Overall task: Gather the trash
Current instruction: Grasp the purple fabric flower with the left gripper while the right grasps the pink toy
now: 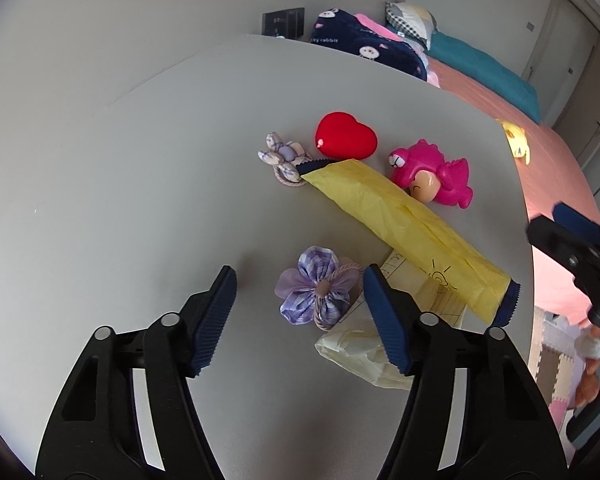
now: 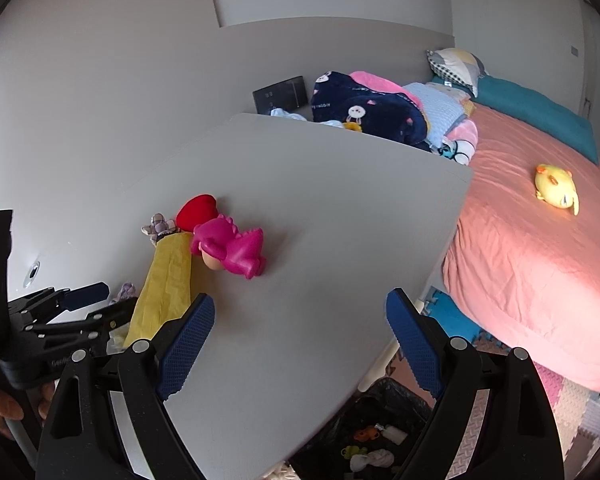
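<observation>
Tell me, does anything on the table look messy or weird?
Yes. A long yellow wrapper lies slanted across the grey table, its far tip over the small purple fabric flower. Crumpled pale paper is bunched beside the big purple fabric flower. Nothing looks spilled or broken.

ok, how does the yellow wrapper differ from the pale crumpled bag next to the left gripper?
The yellow wrapper is long, fairly flat and bright yellow with dark serrated ends; the pale crumpled bag is short, bunched and cream-white. The wrapper lies in plain view across the table, its far end touching the small fabric flower; the bag sits partly hidden behind one finger of the left gripper. Both look like empty packaging, likely trash.
</observation>
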Available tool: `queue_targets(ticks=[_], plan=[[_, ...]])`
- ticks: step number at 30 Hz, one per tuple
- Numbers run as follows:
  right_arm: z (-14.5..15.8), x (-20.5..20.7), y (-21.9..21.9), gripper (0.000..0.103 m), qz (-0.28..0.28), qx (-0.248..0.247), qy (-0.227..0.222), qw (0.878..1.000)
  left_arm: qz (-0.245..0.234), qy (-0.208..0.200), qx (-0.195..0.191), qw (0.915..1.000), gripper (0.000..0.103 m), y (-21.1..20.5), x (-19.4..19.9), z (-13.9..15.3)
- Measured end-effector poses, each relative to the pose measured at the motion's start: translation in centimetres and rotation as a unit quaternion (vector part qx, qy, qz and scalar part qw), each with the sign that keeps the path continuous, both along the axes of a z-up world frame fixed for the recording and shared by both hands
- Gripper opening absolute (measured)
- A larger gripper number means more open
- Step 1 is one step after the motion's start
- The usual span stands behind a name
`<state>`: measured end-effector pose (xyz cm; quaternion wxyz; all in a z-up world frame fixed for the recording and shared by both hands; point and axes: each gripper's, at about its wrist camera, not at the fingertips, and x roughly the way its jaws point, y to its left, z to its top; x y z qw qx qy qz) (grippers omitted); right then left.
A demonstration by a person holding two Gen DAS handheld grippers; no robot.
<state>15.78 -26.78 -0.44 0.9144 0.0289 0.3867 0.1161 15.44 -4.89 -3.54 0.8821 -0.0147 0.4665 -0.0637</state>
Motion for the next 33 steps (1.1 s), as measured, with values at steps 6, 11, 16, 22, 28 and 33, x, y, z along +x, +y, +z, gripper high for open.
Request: queue_targets(ticks=[6,11,16,22,28,33], plan=[[-0.4,1.8,1.4,0.088,0.011,-0.014,0.002,1.0,-0.024,-0.016,0.037,0.9989,0.033,-0.5,-0.1,-0.3],[-0.8,3.0,2.0,0.088,0.014,-0.015,0.01,1.0,-0.027,-0.012,0.003,0.9996,0.023,0.5,0.4,-0.1],[-1.4,4.1,2.5,0.088,0.017,-0.016,0.021,0.999,0.039,0.008,-0.058,0.9976,0.023,4.1,1.2,0.1],[-2.1,5.6,3.7,0.087,0.031,-0.025,0.029,0.999,0.058,-0.001,-0.037,0.9976,0.023,5.5,1.1,0.4],[-2.4,6.3,6.2,0.07,0.067,-0.057,0.023,0.996,0.052,0.0,-0.03,0.9982,0.023,5.2,1.1,0.3],[-2.8,7.1,8.0,0.046,0.088,-0.086,0.027,0.992,0.057,0.0,-0.032,0.9979,0.023,5.6,1.3,0.3]])
